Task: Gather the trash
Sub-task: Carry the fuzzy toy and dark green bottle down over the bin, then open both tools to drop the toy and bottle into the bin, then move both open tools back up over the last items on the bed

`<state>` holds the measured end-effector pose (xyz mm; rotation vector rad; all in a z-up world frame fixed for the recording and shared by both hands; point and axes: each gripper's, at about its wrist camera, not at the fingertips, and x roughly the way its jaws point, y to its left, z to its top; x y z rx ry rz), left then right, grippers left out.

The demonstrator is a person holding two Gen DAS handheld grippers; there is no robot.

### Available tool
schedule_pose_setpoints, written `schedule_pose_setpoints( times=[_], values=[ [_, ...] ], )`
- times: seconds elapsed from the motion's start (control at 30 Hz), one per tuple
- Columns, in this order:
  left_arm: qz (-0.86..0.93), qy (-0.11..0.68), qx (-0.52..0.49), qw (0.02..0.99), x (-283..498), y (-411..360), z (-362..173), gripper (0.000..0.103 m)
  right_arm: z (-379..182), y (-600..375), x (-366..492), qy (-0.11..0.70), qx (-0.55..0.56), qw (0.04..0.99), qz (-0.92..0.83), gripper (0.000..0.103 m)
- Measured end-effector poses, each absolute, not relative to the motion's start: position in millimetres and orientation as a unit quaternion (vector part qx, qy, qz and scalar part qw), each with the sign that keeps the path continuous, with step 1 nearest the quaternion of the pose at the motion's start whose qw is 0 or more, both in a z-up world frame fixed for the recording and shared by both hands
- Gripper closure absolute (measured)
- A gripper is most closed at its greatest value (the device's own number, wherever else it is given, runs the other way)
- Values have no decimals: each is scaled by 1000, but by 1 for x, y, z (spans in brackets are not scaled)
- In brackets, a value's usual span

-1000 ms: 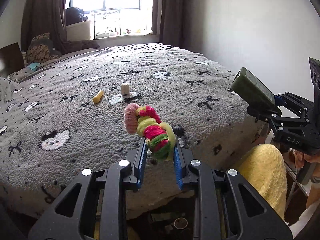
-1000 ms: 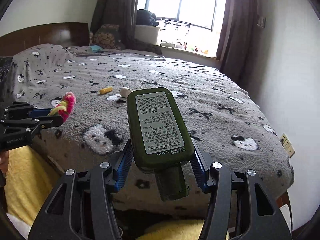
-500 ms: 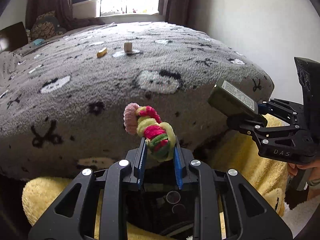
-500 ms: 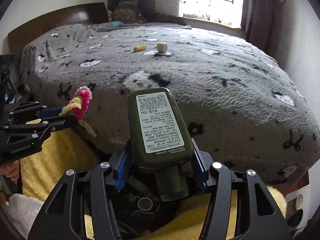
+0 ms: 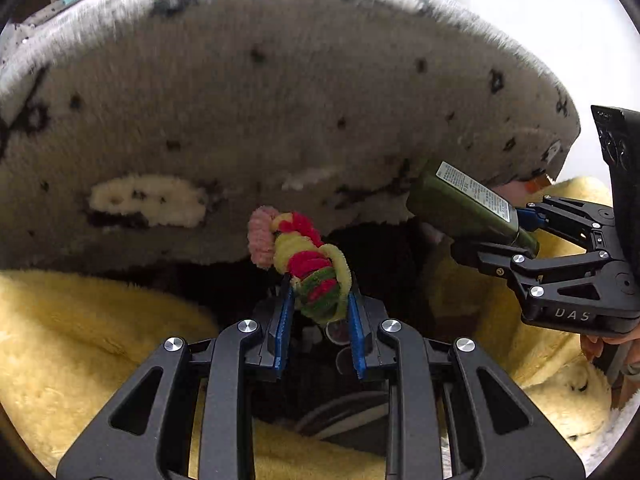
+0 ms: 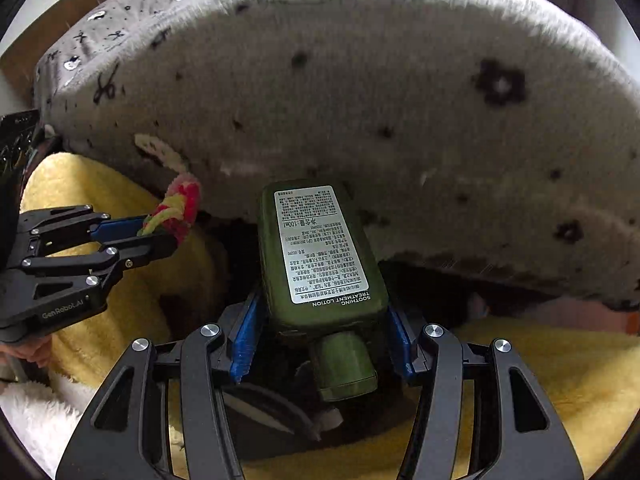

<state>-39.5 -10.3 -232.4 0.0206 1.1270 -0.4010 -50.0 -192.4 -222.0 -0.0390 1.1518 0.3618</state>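
A flat dark-green plastic lotion bottle with a white printed label (image 6: 320,256) is held across its body, cap end toward the camera, between the blue-padded jaws of the right gripper (image 6: 322,334); the jaws stand part-way apart, closed against the bottle's sides. A twisted bundle of pink, red, yellow and green fuzzy chenille stems (image 5: 304,264) is pinched at its lower end by the left gripper (image 5: 320,320), whose jaws are nearly together. Both items are carried in the air, near each other, in front of the hanging edge of a grey fleece bed cover with black and white motifs (image 5: 280,100).

The step in hand is judged to be the delivery of both pieces of trash to a receptacle. Below and between the two grippers a dark opening (image 6: 272,412) is seen, ringed by yellow fleece fabric (image 5: 80,340); whether it is a bin cannot be confirmed, as its interior is dim. Small round objects inside it are too unclear to identify.

The next move is judged to call for each item to be positioned over that opening and the jaws to be parted so that the items drop clear of the yellow fabric.

Counted: one bottle, one chenille bundle, two grippers, one dark opening.
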Motion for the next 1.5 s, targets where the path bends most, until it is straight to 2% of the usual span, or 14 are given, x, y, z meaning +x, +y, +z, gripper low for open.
schedule_pose_setpoints(
  times=[0.33,0.83,0.9,0.93,0.97,1.0,1.2,1.37,1.5],
  values=[
    [-200,593,-7,780,-33,-11,-275,80,-262,-186,-52,605,-2,773,194,48],
    [-212,629,-8,748,-34,-20,-299,77,-274,-187,-42,611,11,766,200,48],
    [-206,631,-2,748,-34,-21,-300,61,-270,-189,-39,609,13,769,196,48],
    [-206,629,1,749,-34,-21,-299,50,-270,-190,-39,607,15,771,193,47],
    [-205,628,3,751,-34,-22,-298,43,-268,-191,-39,606,19,773,190,40],
    [-205,627,6,752,-34,-22,-297,43,-267,-194,-39,604,22,775,185,30],
    [-204,625,12,754,-35,-23,-292,30,-257,-200,-37,593,25,786,172,19],
    [-210,604,29,768,-33,-25,-271,16,-235,-208,-28,565,19,809,160,14],
    [-215,574,30,790,-25,-18,-242,13,-190,-213,-25,495,-12,860,123,14]
  ],
)
